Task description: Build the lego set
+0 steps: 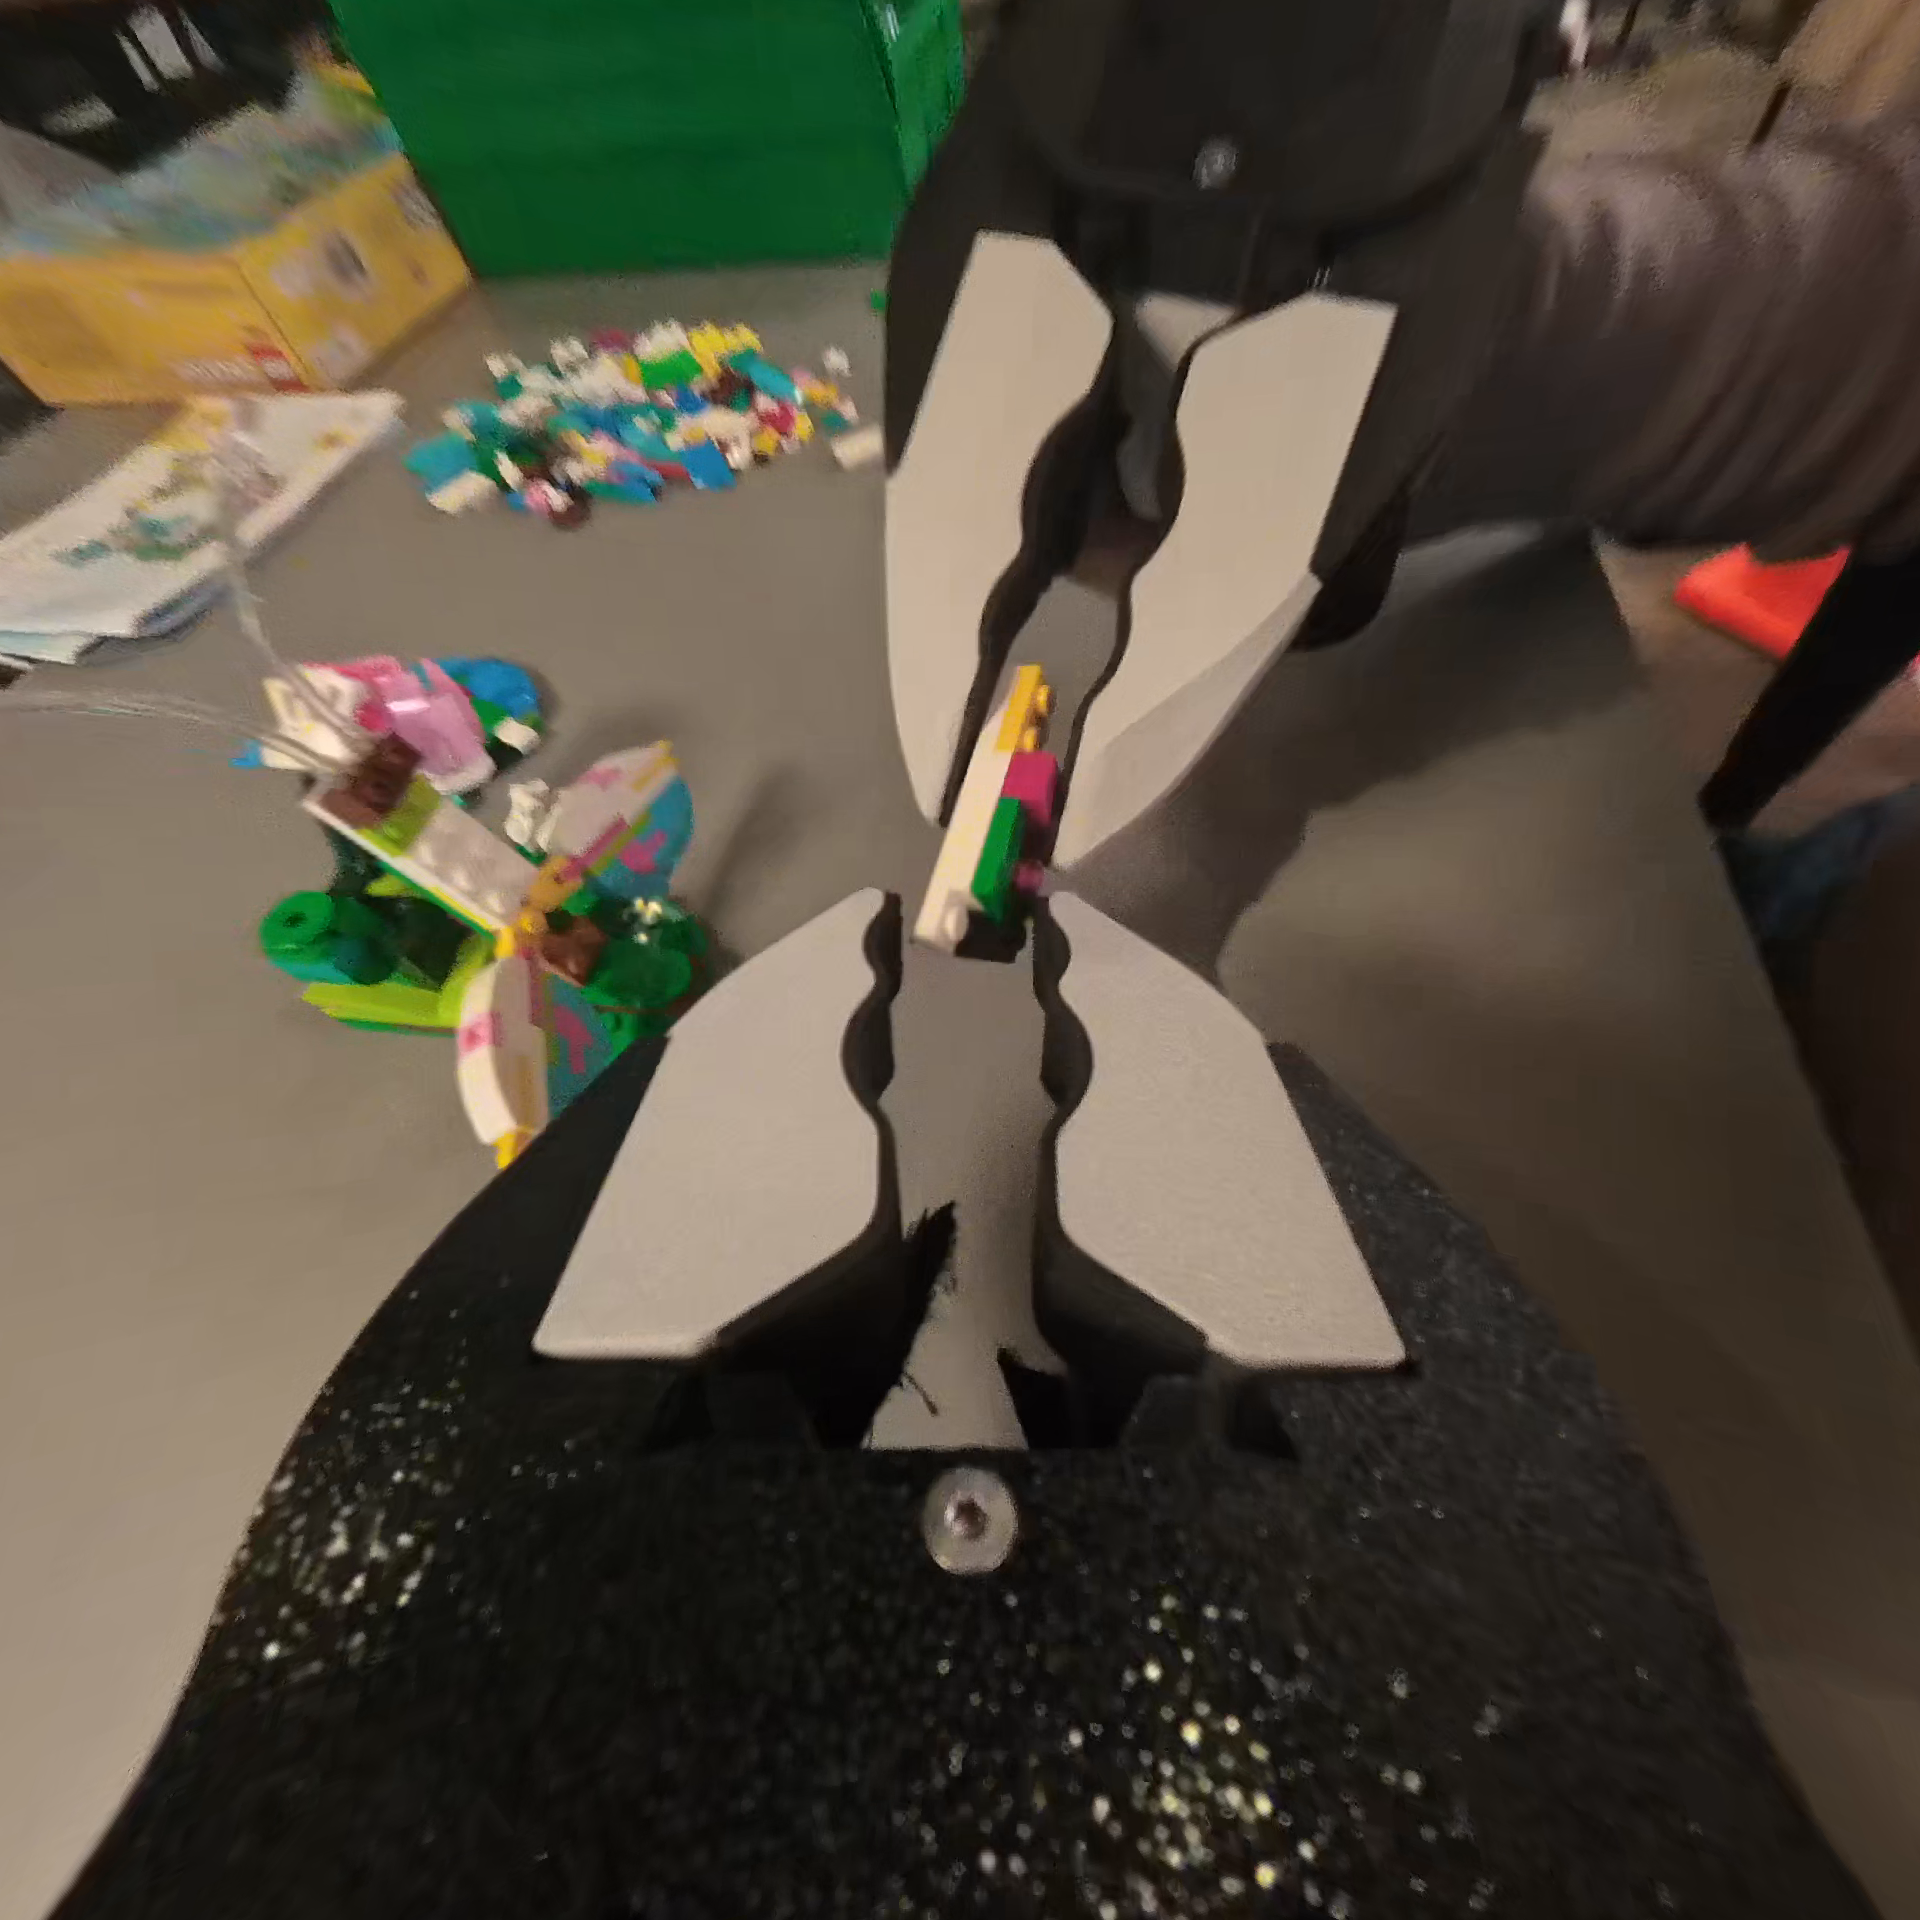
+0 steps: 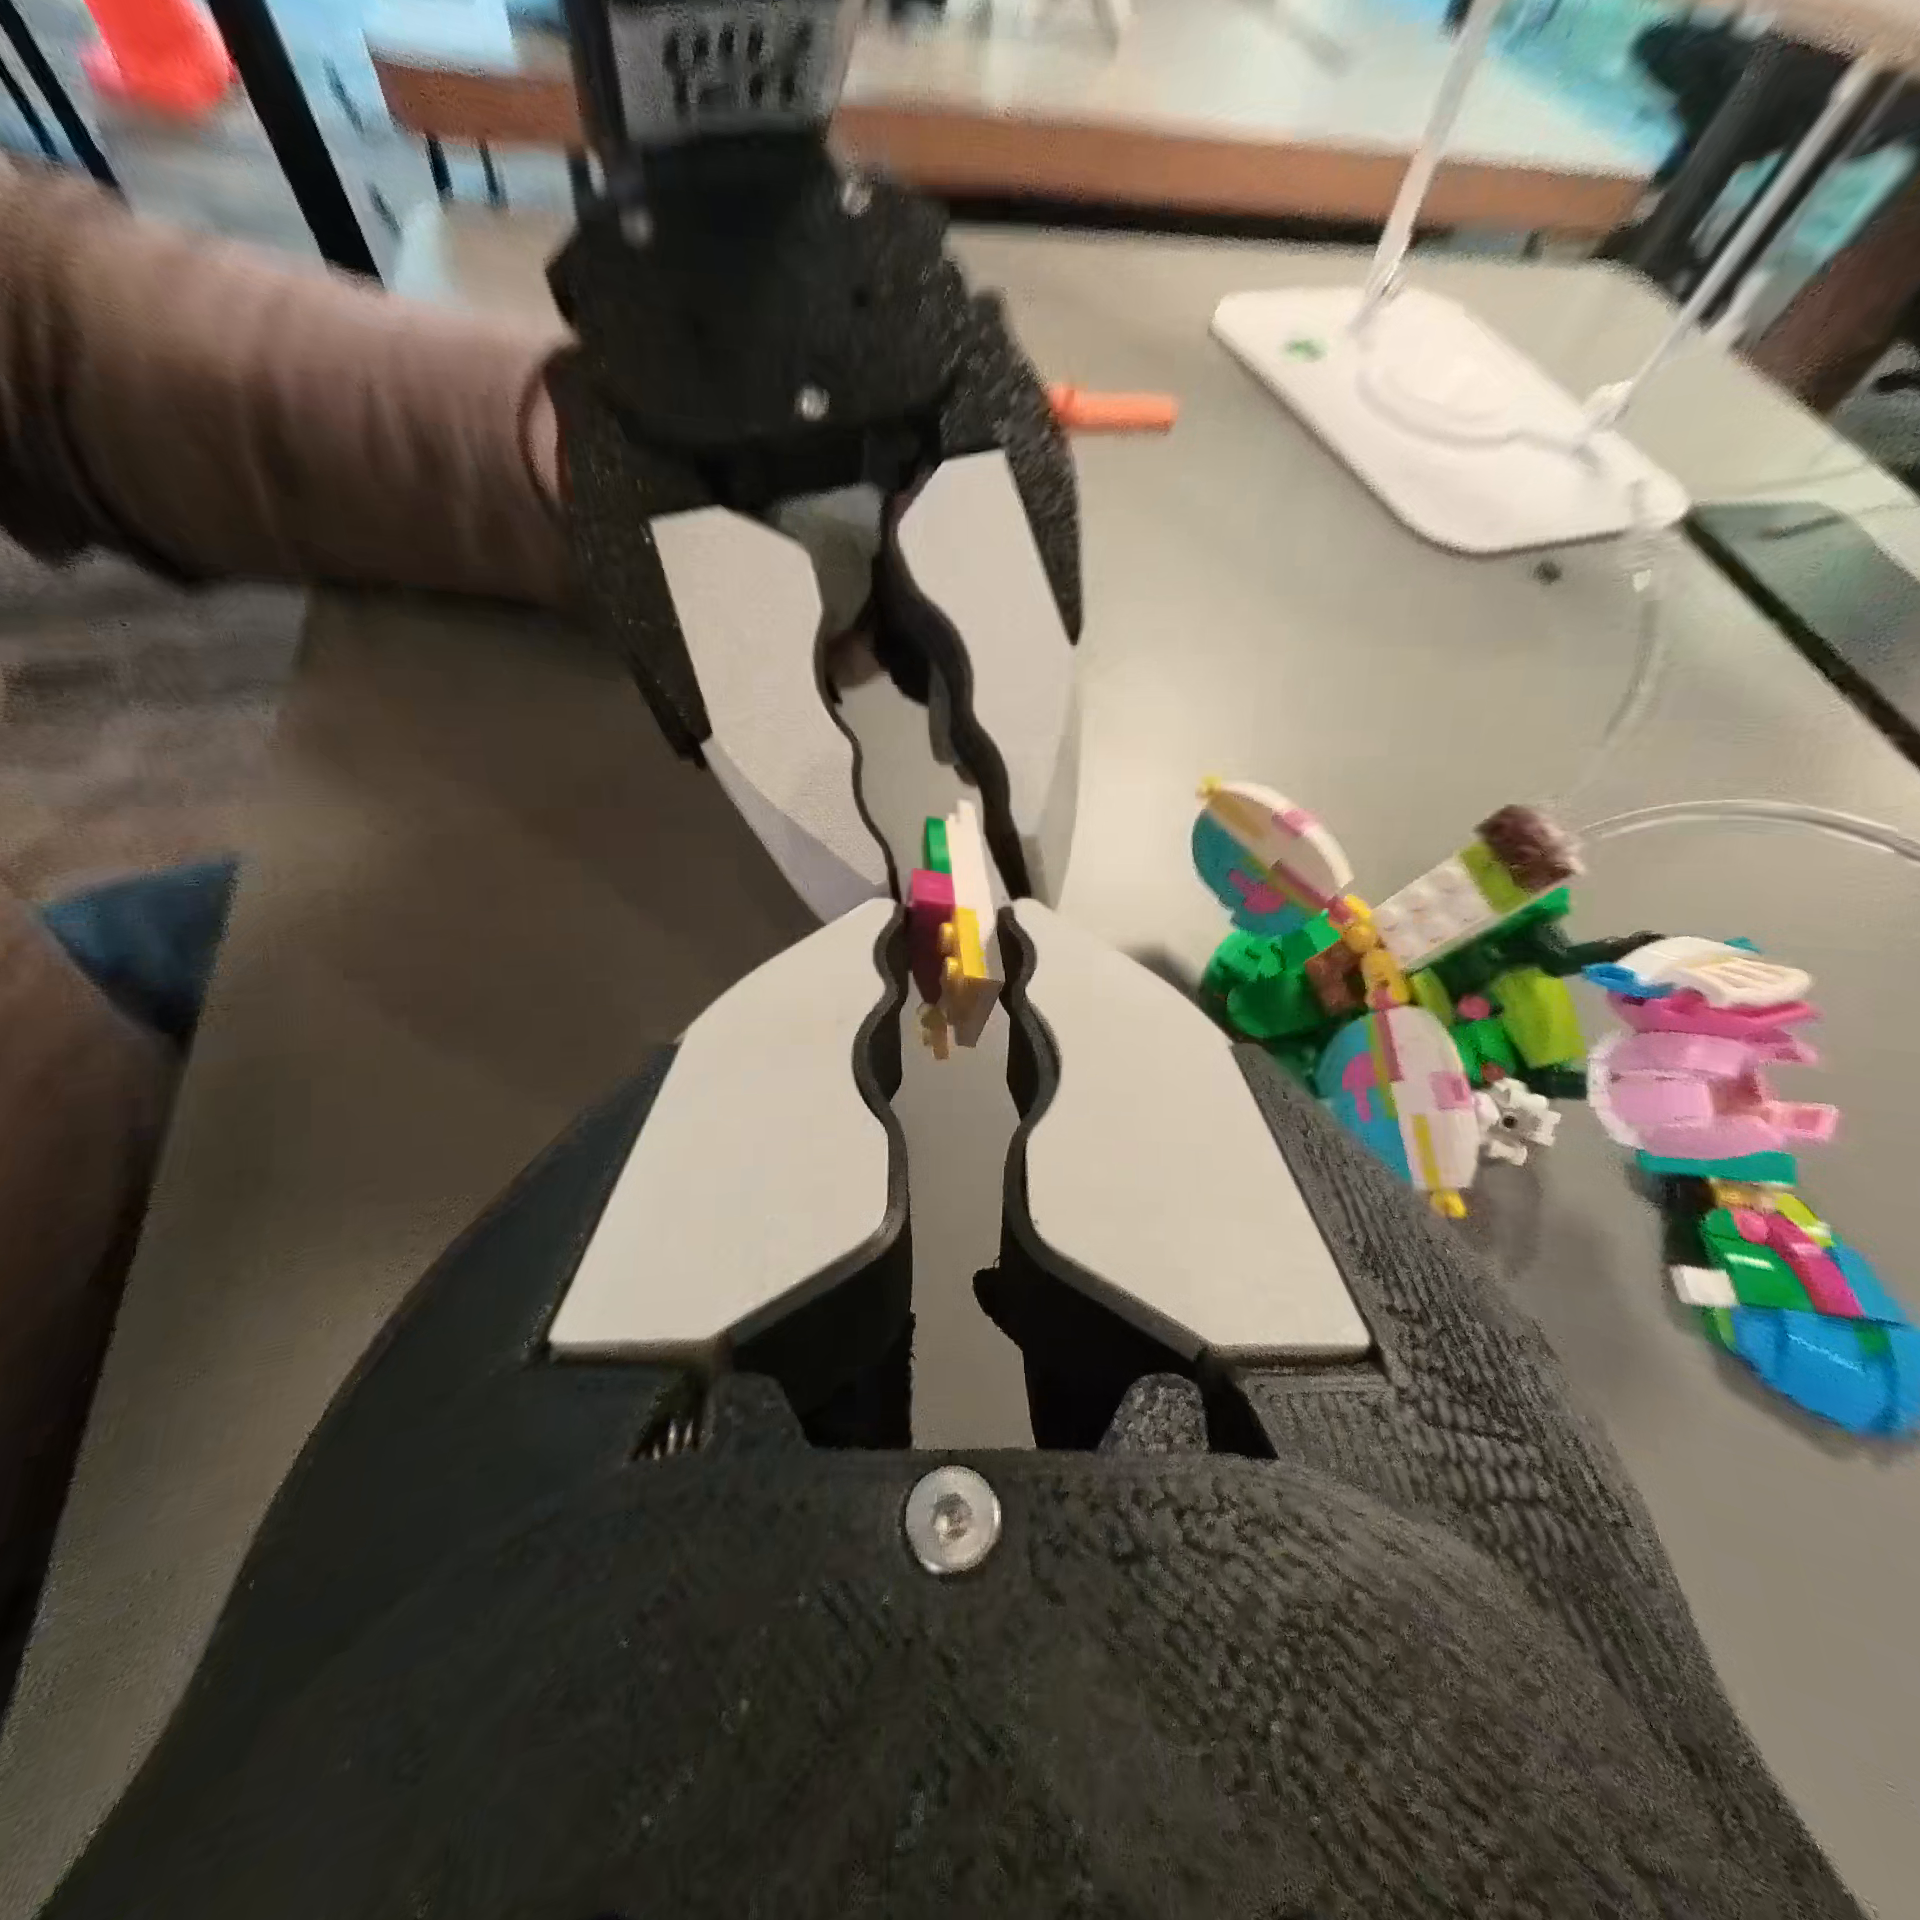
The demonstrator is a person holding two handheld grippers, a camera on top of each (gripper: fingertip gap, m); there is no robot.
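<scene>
Grey table top (image 1: pixel 156 1195) holds a pile of loose lego bricks (image 1: pixel 639 416), a yellow box (image 1: pixel 229 281) and a paper booklet (image 1: pixel 156 509). Two built lego models sit close together: a green butterfly one (image 2: pixel 1382 987) and a pink one (image 2: pixel 1704 1070).

Up in the air, the two grippers meet tip to tip. Between them is a small lego piece (image 1: pixel 997 821) with white, yellow, pink and green bricks. The right gripper (image 2: pixel 951 935) pinches one end. The left gripper (image 1: pixel 961 914) has the other end between its tips, but I cannot tell if it squeezes it.
</scene>
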